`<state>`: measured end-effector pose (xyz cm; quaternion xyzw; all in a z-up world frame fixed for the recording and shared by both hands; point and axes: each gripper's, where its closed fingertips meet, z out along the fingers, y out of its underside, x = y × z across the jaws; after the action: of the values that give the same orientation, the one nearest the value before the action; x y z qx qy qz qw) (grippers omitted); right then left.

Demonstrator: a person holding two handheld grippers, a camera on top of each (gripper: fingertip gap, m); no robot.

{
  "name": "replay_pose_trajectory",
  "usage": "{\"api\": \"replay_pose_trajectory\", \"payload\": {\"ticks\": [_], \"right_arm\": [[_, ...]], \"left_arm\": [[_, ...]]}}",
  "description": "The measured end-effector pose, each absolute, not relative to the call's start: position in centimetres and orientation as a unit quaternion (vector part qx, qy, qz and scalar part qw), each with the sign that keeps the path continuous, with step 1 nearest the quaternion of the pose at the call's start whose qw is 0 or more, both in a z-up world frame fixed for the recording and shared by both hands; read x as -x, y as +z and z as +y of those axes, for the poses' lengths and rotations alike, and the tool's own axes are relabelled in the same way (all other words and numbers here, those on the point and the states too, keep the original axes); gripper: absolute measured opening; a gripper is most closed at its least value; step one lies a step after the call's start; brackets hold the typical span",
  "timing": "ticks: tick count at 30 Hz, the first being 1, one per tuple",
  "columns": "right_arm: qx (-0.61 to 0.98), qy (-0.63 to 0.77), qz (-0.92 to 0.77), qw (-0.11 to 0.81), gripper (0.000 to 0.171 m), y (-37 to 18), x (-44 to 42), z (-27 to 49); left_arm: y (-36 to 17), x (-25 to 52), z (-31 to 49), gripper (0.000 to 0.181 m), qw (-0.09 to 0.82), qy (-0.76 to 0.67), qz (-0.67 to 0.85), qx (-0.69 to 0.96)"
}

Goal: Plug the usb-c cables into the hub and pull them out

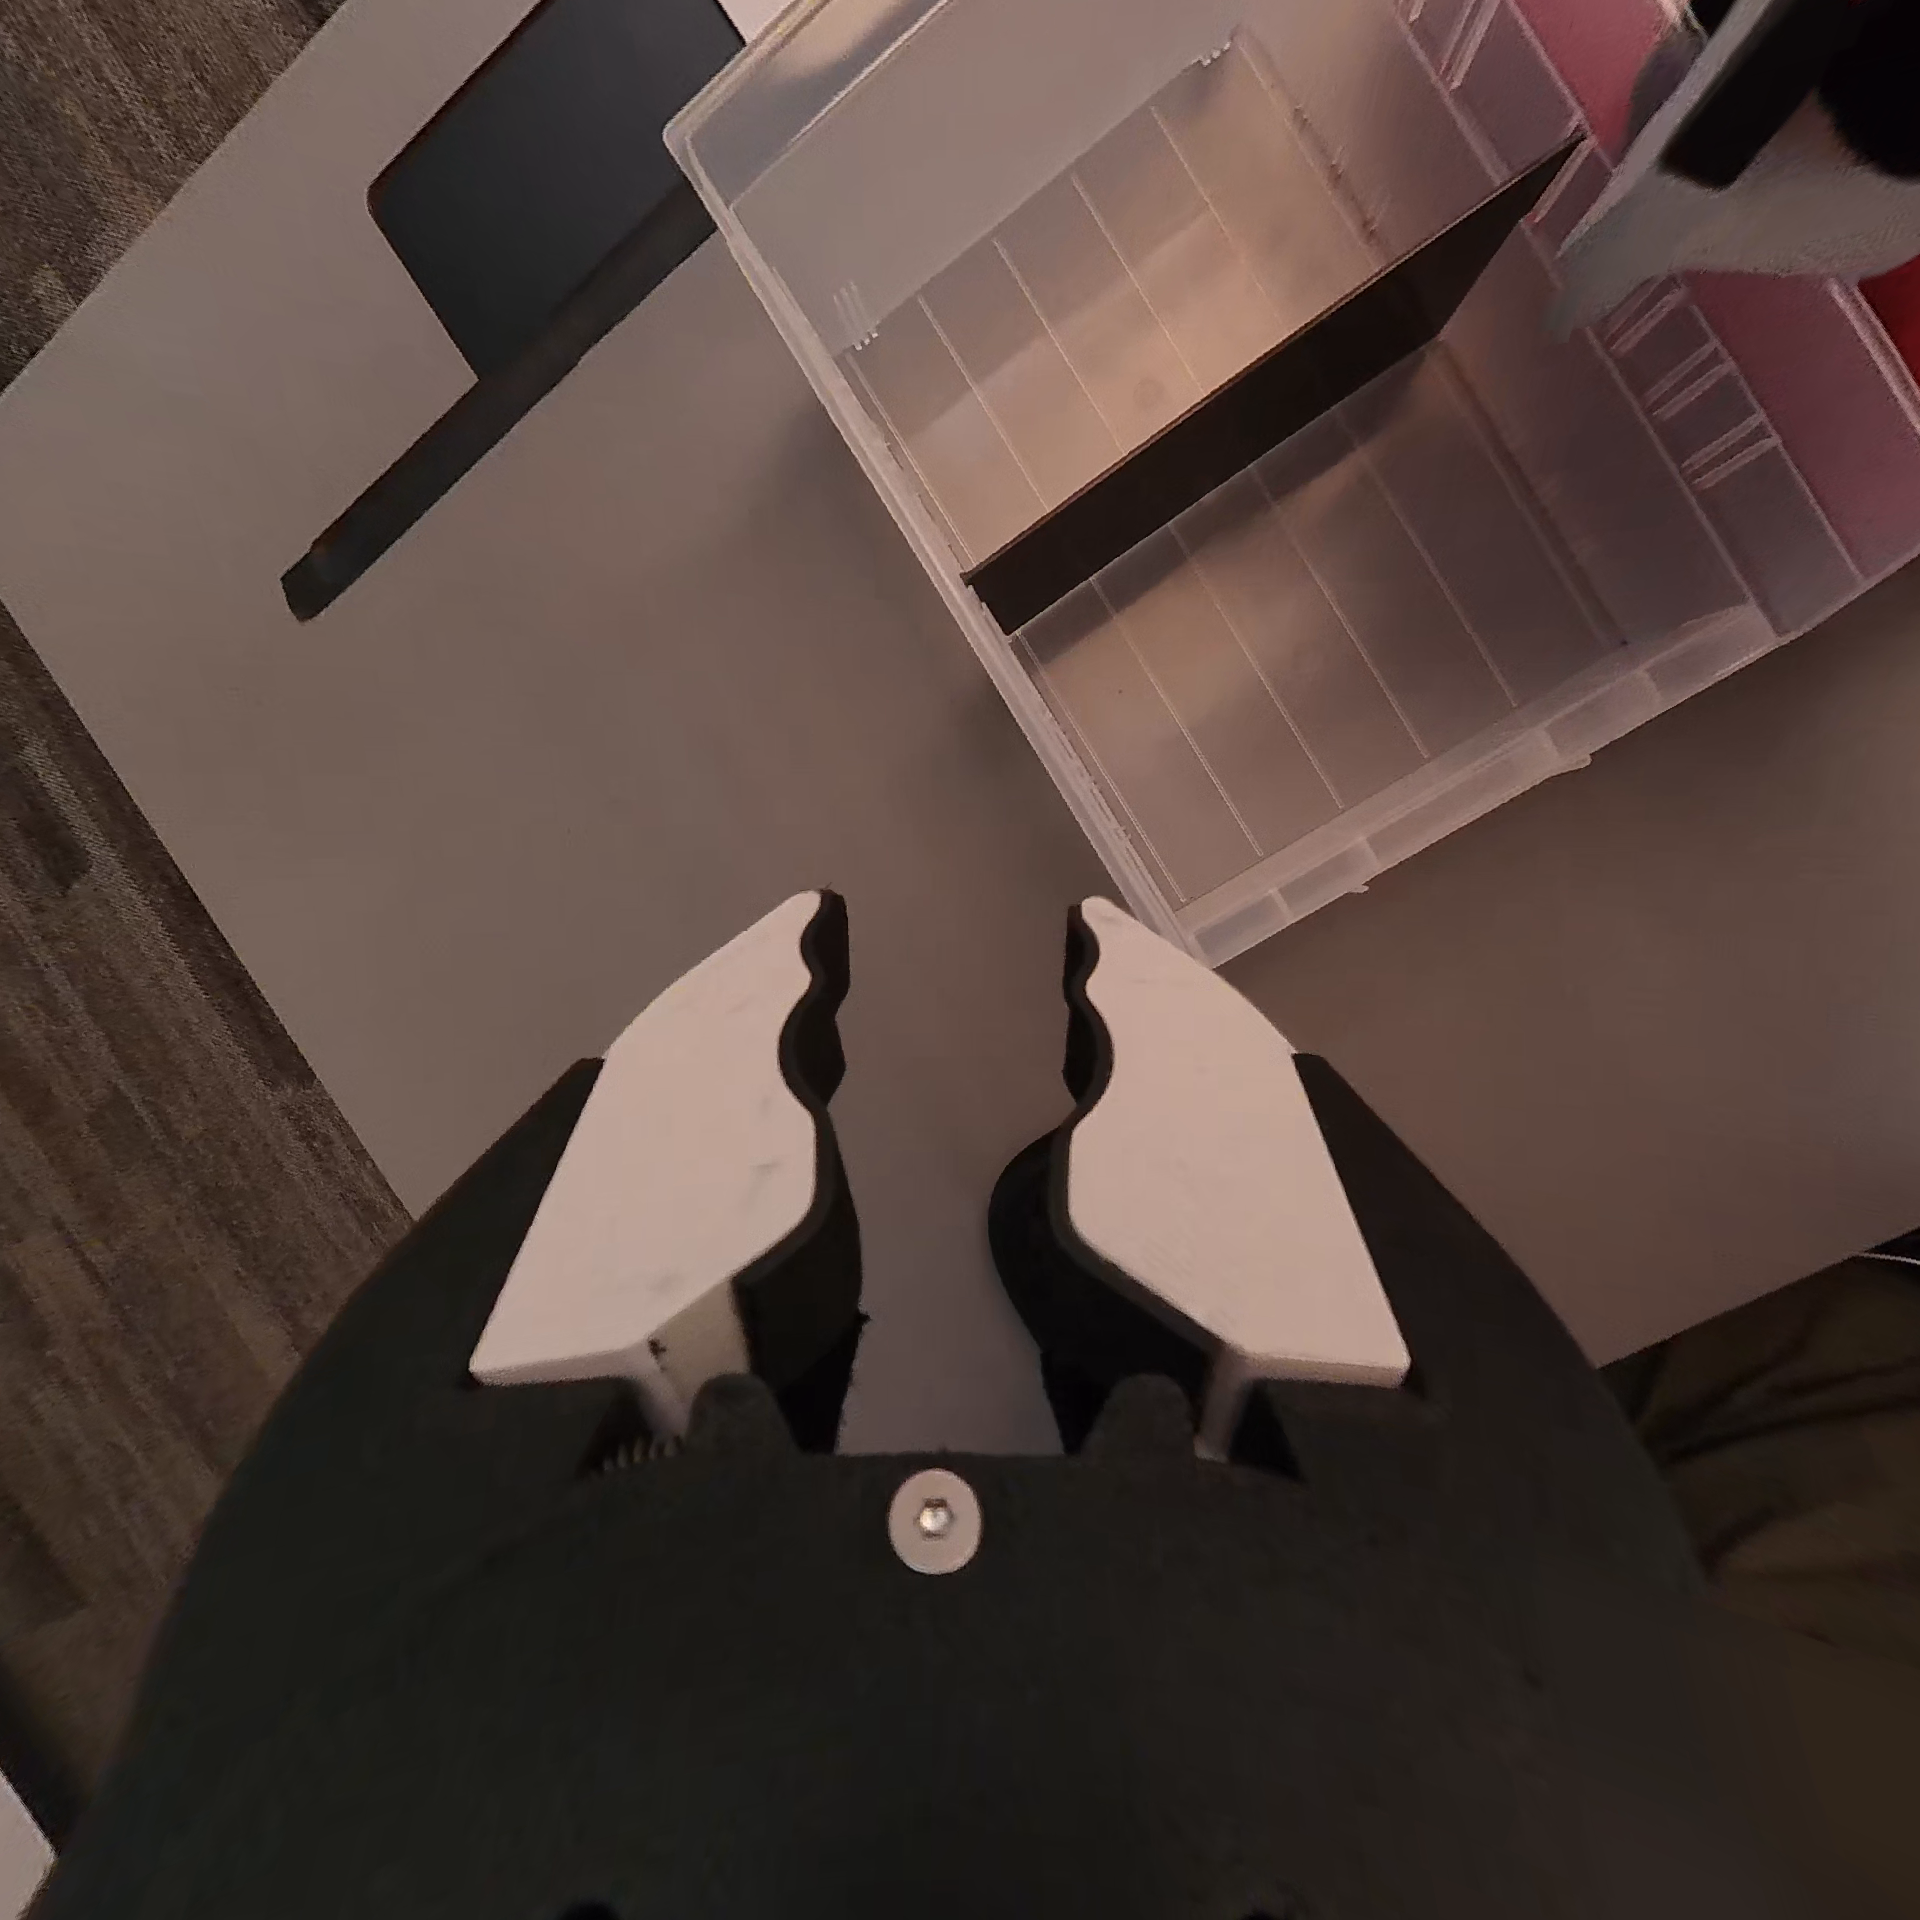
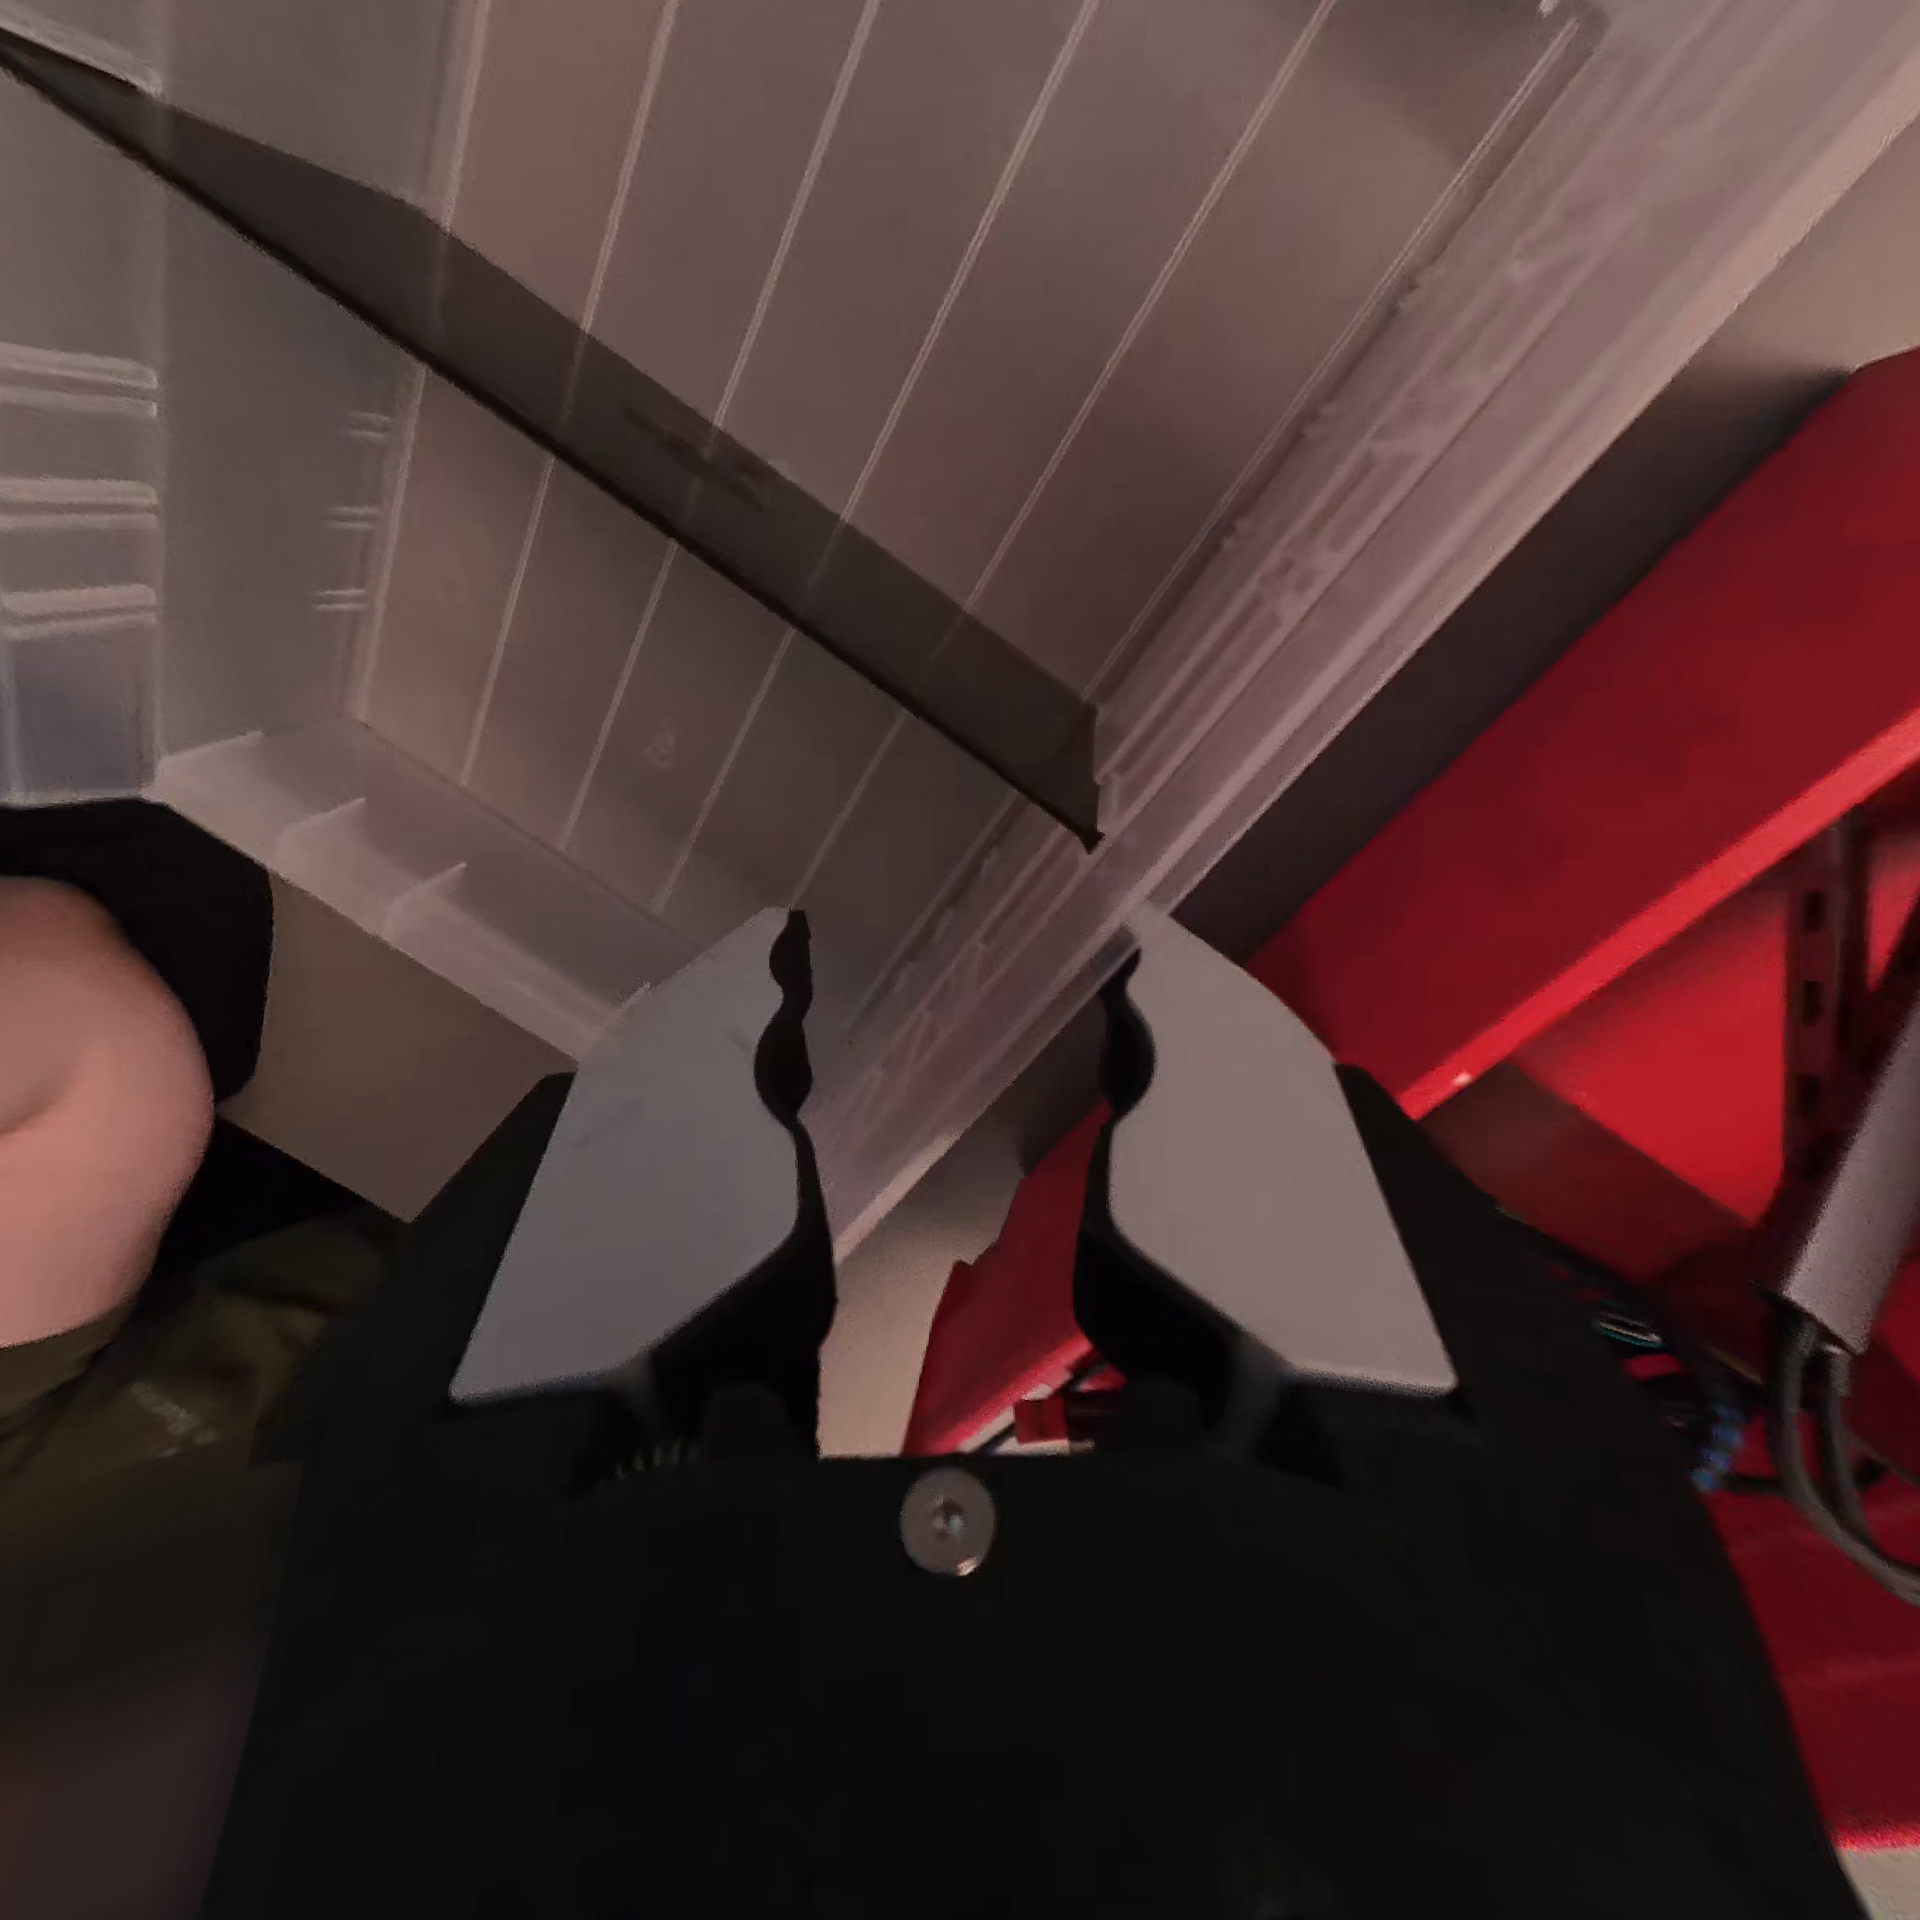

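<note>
Clear plastic organiser box sits on the white table, a black strip lying across it. Near it, the left gripper hangs over bare tabletop, jaws well apart and empty. The right gripper is also spread wide, holding nothing, above the box's far-right edge. A grey hub with dark cables lies on the red surface at right.

A pale tabletop carries a clear plastic organizer box with a dark divider, near its edge, with a dark flat slab well apart.
</note>
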<state>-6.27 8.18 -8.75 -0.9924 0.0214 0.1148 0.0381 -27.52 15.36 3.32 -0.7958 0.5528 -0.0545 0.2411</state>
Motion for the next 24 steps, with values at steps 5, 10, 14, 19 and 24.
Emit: {"api": "replay_pose_trajectory", "payload": {"ticks": [5,10,14,19,24], "right_arm": [[0.990,0.120,0.037,0.069,0.051,-9.0,7.3,10.2],[0.992,0.116,0.046,0.027,0.048,-11.4,7.7,10.4],[0.993,0.107,0.051,0.017,0.024,-12.3,7.1,10.7],[0.983,0.158,0.092,0.001,0.011,-11.8,7.4,11.2],[0.987,0.159,0.008,0.021,0.009,-8.5,9.6,12.3]], "left_arm": [[3.4,27.2,15.0,0.039,0.243,-0.057,0.561,0.789],[3.3,27.0,14.6,0.039,0.241,-0.058,0.570,0.783],[3.3,27.0,14.7,0.039,0.241,-0.064,0.572,0.782],[4.0,27.1,15.2,0.038,0.259,-0.081,0.560,0.783],[10.8,27.4,16.6,0.027,0.409,-0.192,0.505,0.735]]}}
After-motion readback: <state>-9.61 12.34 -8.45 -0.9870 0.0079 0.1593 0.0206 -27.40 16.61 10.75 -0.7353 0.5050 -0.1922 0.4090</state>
